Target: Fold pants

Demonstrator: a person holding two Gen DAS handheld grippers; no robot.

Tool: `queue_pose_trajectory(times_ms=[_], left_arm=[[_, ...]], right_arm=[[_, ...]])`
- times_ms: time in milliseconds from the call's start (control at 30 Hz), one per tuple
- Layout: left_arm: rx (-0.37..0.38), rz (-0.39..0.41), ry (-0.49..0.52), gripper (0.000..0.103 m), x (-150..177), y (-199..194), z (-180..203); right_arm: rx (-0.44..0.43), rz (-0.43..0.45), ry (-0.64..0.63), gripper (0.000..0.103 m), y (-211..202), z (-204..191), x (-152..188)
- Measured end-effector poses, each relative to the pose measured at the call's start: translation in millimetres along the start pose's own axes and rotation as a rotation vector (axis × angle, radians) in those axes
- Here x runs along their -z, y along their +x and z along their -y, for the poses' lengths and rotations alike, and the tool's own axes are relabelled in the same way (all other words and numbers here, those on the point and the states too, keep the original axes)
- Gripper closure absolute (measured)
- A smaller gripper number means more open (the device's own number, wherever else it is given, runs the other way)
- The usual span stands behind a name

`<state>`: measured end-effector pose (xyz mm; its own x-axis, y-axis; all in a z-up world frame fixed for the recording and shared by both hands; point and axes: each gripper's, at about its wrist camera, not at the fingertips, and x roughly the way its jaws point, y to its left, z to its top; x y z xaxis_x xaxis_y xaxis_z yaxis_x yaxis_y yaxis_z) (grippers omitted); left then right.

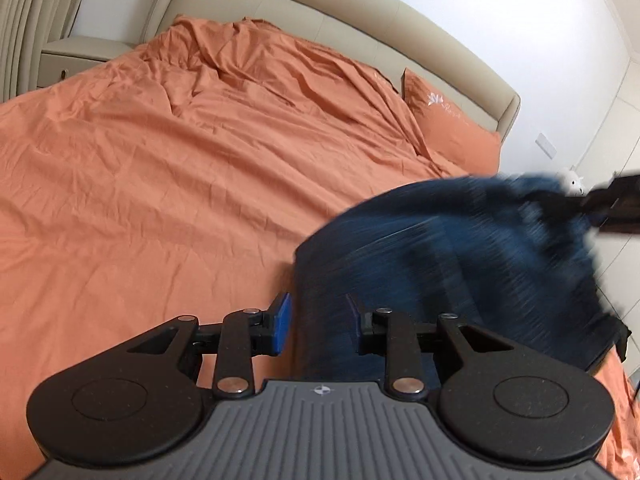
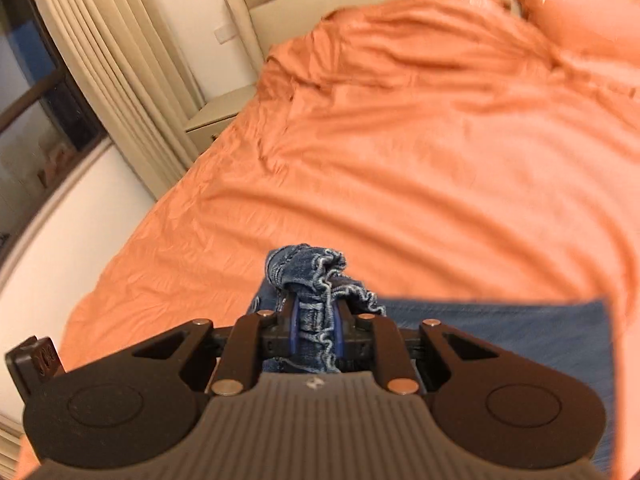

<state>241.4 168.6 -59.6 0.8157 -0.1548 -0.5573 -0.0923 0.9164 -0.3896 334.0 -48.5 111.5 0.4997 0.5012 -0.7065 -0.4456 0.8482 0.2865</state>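
Dark blue jeans [image 1: 460, 248] lie at the near right of the orange bed, blurred, with their far part lifted off the cover. My right gripper [image 2: 316, 330] is shut on a bunched, frayed edge of the jeans [image 2: 316, 272], and flat denim [image 2: 500, 336] spreads below it. In the left wrist view the right gripper [image 1: 616, 204] enters from the right edge, holding the raised cloth. My left gripper [image 1: 318, 320] hovers low over the left edge of the jeans. Its blue pads [image 1: 282, 320] stand apart, and I see a strip of orange cover between the left pad and the denim.
An orange duvet [image 1: 180, 168] covers the bed, rumpled toward the beige headboard [image 1: 360, 12]. An orange pillow [image 1: 448, 120] rests at the far right. A nightstand [image 1: 76, 56] and curtains [image 2: 104, 52] stand left of the bed. A white plush toy [image 1: 574, 184] sits by the right wall.
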Motion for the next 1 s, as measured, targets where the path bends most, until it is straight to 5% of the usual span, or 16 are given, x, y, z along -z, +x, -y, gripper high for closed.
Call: queue_pose_trajectory(times_ms=[200, 433, 700, 1000], left_arm=[[0.023, -0.035, 0.096, 0.071, 9.6, 8.1, 18.5], [0.014, -0.108, 0.192, 0.071, 27.7, 30.1, 38.2], [-0.002, -0.174, 0.257, 0.071, 42.3, 56.4, 49.3], [-0.026, -0.205, 0.274, 0.071, 47.4, 65.9, 52.6]], right_arm=[[0.171, 0.023, 0.021, 0.091, -36.4, 56.6, -21.1], [0.313, -0.021, 0.170, 0.091, -24.5, 161.5, 13.6], [0.349, -0.086, 0.285, 0.096, 44.8, 241.2, 57.5], [0.340, -0.088, 0.293, 0.090, 72.0, 262.2, 68.0]])
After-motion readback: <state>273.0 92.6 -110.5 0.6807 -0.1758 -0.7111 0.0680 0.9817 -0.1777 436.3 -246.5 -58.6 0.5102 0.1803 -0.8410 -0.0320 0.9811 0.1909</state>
